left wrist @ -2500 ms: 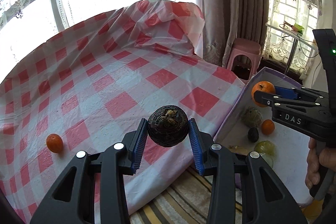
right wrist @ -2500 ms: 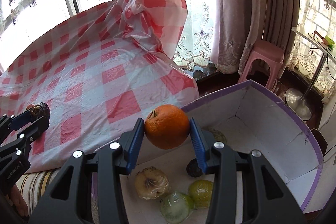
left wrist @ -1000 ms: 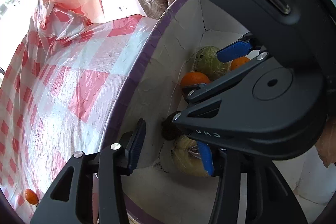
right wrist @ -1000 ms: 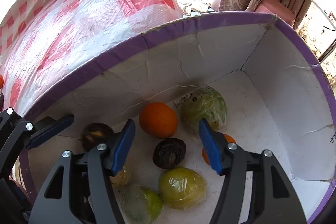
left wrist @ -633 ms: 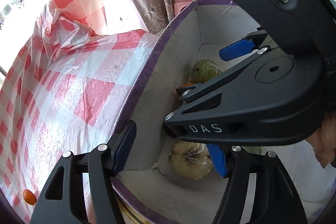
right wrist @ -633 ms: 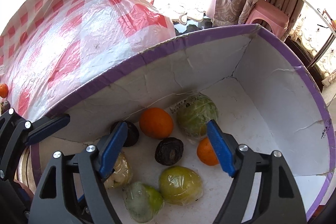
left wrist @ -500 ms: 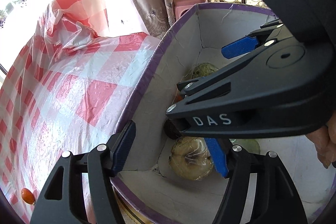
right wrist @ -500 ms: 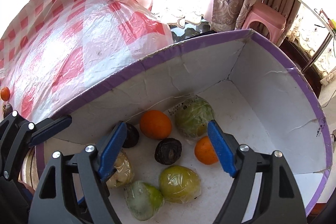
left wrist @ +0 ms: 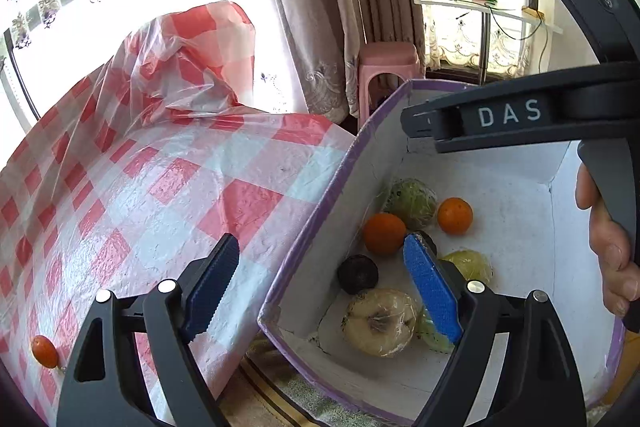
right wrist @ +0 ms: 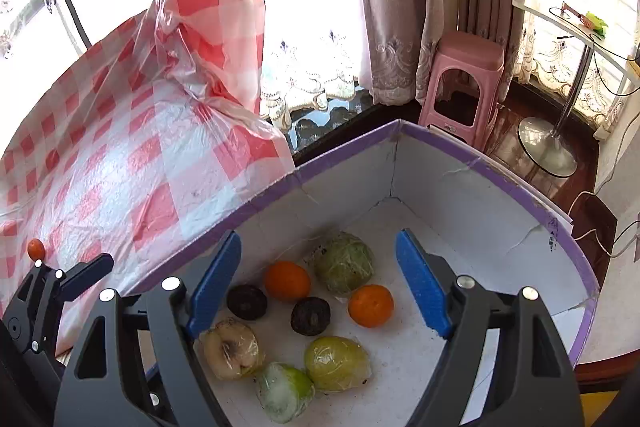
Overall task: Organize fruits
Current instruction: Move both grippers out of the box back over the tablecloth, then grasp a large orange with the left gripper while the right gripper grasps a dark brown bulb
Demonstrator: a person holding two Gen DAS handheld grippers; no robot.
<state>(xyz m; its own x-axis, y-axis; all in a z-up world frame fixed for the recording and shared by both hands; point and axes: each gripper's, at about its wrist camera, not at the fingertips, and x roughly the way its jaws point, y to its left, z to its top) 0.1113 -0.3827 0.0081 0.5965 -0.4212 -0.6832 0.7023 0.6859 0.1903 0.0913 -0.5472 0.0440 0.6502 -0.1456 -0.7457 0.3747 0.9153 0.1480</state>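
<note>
A white box with a purple rim (right wrist: 480, 163) holds several fruits: two oranges (right wrist: 287, 280) (right wrist: 371, 305), two dark round fruits (right wrist: 247, 302) (right wrist: 310, 316), and wrapped green (right wrist: 344, 262) and pale ones (right wrist: 230, 349). My right gripper (right wrist: 318, 247) hangs open above the box, nothing between its blue pads. My left gripper (left wrist: 320, 255) hovers over the box's near wall (left wrist: 320, 203), its jaws opening and empty. One small orange (left wrist: 44, 351) lies on the red checked tablecloth (left wrist: 160, 187), far left.
A pink stool (right wrist: 460, 83) stands behind the box by the curtains. A glass side table (right wrist: 580, 27) is at the right. A striped rug (left wrist: 272, 395) shows under the box's corner. A hand (left wrist: 612, 247) holds the right gripper's handle.
Both grippers let go of the dark fruit and the orange, which now lie in the box. Both have risen out of it, and their jaws have spread wider.
</note>
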